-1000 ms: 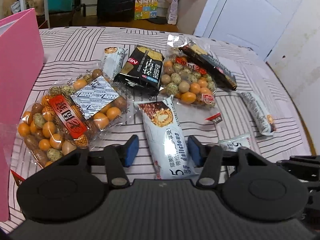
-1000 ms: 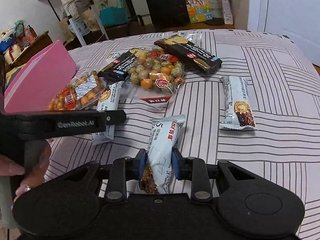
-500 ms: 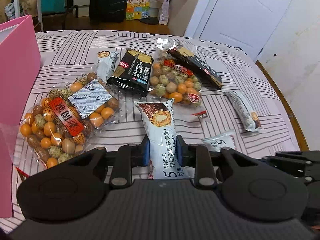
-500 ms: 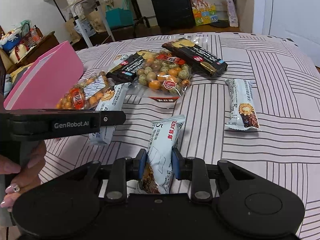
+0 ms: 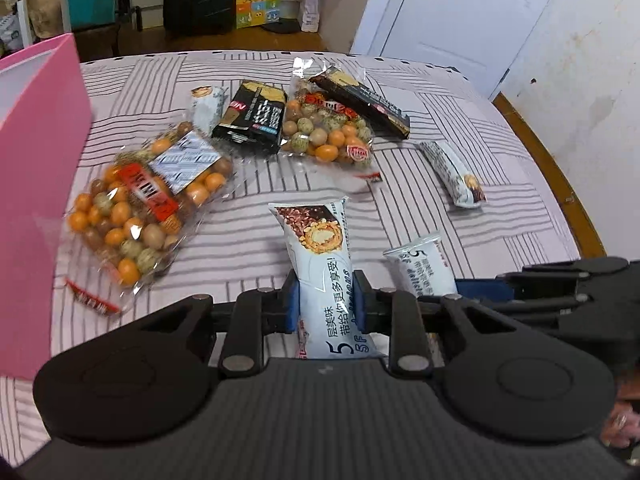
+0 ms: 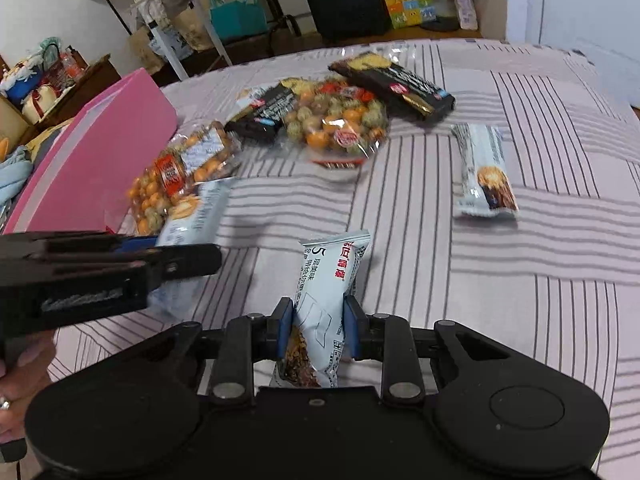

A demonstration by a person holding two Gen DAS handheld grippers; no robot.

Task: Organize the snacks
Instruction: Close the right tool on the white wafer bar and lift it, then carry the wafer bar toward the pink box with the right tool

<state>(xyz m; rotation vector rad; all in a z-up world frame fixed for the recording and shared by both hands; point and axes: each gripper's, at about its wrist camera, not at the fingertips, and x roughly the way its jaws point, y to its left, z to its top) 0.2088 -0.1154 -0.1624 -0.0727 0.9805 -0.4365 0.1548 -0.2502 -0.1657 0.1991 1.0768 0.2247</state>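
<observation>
The left gripper (image 5: 325,295) is clamped on a pale blue snack bar (image 5: 320,248), its blue pads pressing the wrapper from both sides, and the bar sticks out ahead of the fingers above the striped tablecloth (image 5: 248,248). The right gripper (image 6: 318,320) pinches a second snack bar (image 6: 326,284) of the same kind in the same way, its far end pointing away over the cloth.

A third bar of this sort (image 6: 482,170) lies flat on the cloth, well apart from both grippers, towards the right side. Further back sits a loose cluster: two clear bags of round orange and green nuts (one near the pink box (image 5: 36,168), the other in the middle), a black cookie pack (image 5: 252,120) between them, and a long dark wafer pack (image 5: 364,102) resting partly on the middle nut bag (image 5: 328,132). The nearer nut bag (image 5: 144,200) lies just beside the box. A small white bar (image 5: 206,110) peeks out beside the black pack; it looks partly tucked under it, though the blur makes that hard to judge.
</observation>
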